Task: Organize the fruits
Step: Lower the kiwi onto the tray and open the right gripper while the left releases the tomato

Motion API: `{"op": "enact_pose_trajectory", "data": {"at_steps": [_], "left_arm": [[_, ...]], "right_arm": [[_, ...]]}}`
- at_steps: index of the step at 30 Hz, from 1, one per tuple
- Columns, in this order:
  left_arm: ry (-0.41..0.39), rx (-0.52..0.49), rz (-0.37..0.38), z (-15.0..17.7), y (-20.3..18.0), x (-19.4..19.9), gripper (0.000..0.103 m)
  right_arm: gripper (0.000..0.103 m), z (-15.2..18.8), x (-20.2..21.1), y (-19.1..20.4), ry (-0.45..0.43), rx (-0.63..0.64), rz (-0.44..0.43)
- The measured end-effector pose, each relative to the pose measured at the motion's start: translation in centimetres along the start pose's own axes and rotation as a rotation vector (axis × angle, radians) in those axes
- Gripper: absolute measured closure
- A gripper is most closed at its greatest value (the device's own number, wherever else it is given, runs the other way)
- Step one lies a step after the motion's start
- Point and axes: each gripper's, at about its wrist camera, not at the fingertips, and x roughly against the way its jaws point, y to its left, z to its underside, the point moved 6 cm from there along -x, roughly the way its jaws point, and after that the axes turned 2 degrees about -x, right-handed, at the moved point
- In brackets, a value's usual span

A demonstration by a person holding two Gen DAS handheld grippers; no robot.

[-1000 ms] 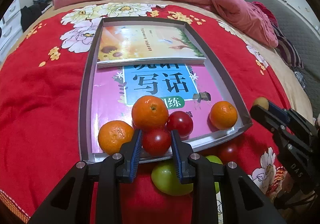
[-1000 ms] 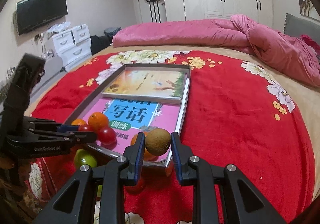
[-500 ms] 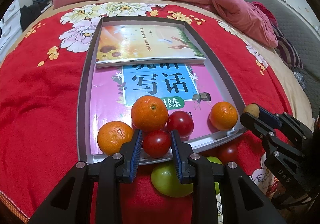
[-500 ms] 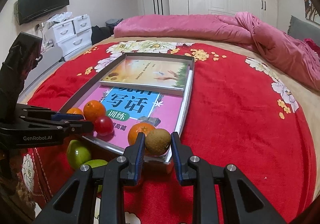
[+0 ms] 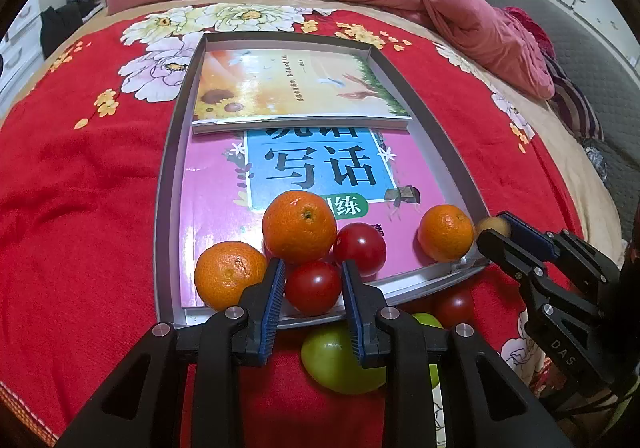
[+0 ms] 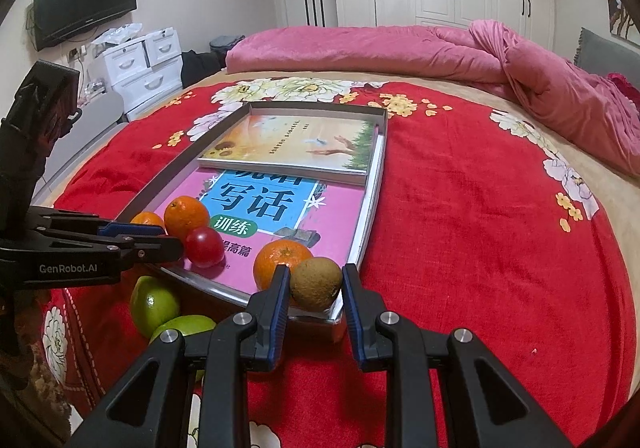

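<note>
At the near edge of the shallow grey tray (image 5: 168, 184) on the bed, each tool pinches fruit, left tool (image 5: 313, 290) a round red tomato (image 5: 313, 287), right tool (image 6: 316, 290) a fuzzy brown kiwi (image 6: 316, 282), and either could roll off the slick book covers onto the bed once released.

Rig hardware check, both units

I see matte black left gripper (image 5: 313, 312) and right gripper (image 6: 313, 304), blue ribbed pads (image 5: 273, 308) inside each finger, silver round screws (image 5: 233, 312) at the joints; white "GenRobot.AI" lettering on left, "DAS" on right.
</note>
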Motion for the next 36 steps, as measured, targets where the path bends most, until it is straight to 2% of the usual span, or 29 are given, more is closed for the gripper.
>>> {"op": "enact_pose_trajectory", "data": {"at_steps": [14, 24, 28, 36], "left_arm": [[-0.001, 0.002, 0.001, 0.0, 0.0, 0.0, 0.073], [-0.001, 0.005, 0.003, 0.1, 0.1, 0.1, 0.073], [-0.001, 0.004, 0.004, 0.0, 0.1, 0.1, 0.072], [-0.005, 0.005, 0.010, 0.1, -0.1, 0.4, 0.065]], "right_arm": [[0.076, 0.3, 0.4, -0.7, 0.001, -0.031, -0.001], [0.066, 0.3, 0.7, -0.7, -0.003, -0.033, 0.003], [0.057, 0.3, 0.8, -0.6, -0.008, -0.029, 0.006], [0.054, 0.3, 1.1, -0.4, -0.017, -0.025, 0.004]]}}
